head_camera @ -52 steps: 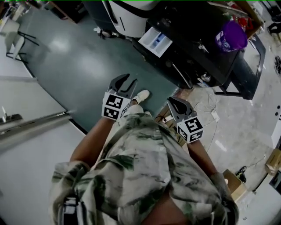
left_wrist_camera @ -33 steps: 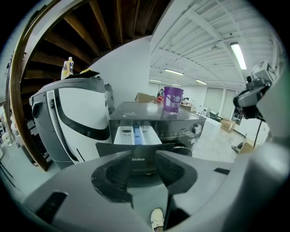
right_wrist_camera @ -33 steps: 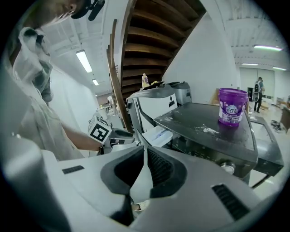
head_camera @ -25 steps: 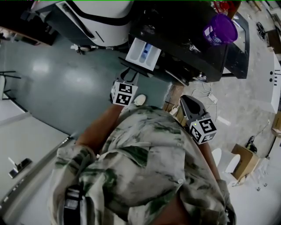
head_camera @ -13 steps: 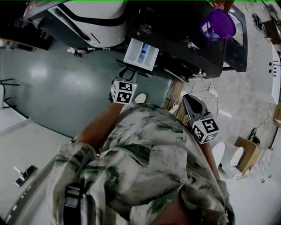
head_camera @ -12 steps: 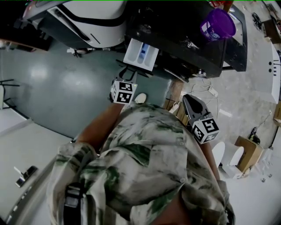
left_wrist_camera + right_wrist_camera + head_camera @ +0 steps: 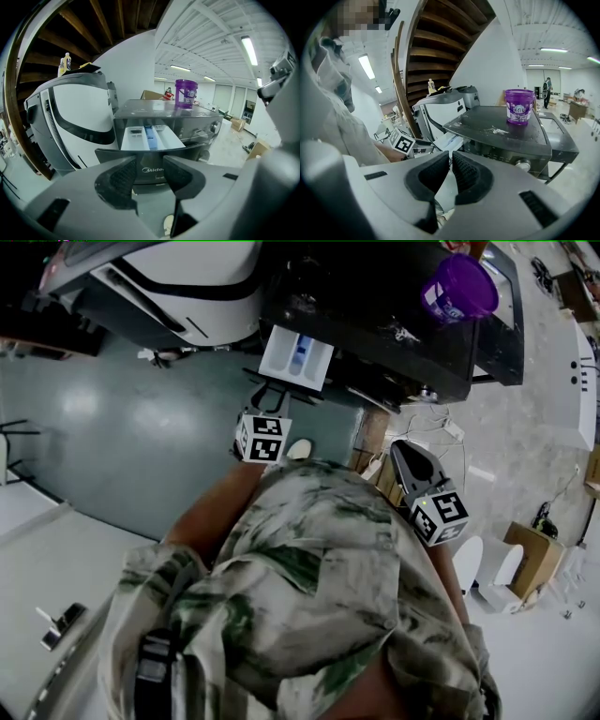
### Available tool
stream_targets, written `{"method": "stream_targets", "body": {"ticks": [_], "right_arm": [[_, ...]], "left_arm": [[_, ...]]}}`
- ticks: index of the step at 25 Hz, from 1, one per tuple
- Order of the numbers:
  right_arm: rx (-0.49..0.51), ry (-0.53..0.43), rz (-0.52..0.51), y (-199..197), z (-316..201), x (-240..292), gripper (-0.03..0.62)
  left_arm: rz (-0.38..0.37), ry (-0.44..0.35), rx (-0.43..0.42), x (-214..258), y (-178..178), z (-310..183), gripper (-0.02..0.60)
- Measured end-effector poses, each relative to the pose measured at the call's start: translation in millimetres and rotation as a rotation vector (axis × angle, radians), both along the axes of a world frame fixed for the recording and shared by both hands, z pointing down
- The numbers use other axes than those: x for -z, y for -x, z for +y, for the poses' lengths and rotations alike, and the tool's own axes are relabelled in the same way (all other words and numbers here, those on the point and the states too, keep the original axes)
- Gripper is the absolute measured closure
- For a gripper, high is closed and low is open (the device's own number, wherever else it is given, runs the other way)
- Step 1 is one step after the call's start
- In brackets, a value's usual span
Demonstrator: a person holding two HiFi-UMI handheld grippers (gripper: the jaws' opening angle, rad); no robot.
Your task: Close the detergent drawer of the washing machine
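**Desk:** How do your grippers stand?

**Operator:** My left gripper point(image 7: 150, 171) is spread wide with nothing between its pads. It's aimed at the dark front panel of the detergent drawer point(image 7: 150, 138), close in front of it. I can't tell whether they touch. My right gripper point(image 7: 451, 164) is pressed together and empty, off to the side.

**Desk:** And the drawer?

**Operator:** It's pulled out of the washing machine point(image 7: 375, 324) at the front's upper left corner. The white tray is open, with a blue compartment in its middle.

**Desk:** What has changed?

**Operator:** Two seconds ago the left gripper hung over the green floor point(image 7: 141, 418), well away from the drawer. Since half a second ago it has hardly moved, and the drawer is still out.
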State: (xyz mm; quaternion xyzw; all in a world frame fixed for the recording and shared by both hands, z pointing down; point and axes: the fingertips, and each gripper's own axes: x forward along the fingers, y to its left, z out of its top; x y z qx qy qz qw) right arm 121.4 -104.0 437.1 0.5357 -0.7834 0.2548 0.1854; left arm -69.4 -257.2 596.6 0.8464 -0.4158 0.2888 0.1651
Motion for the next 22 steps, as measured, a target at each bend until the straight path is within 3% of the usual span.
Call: {"method": "stream_targets", "body": {"ticks": [22], "right_arm": [[-0.077,-0.004,0.011,-8.9,-3.9,-0.1,0.551]], "left_arm": [[0.013,-0.003,-0.043,0.8,-11.7,-23.1,0.397]]}}
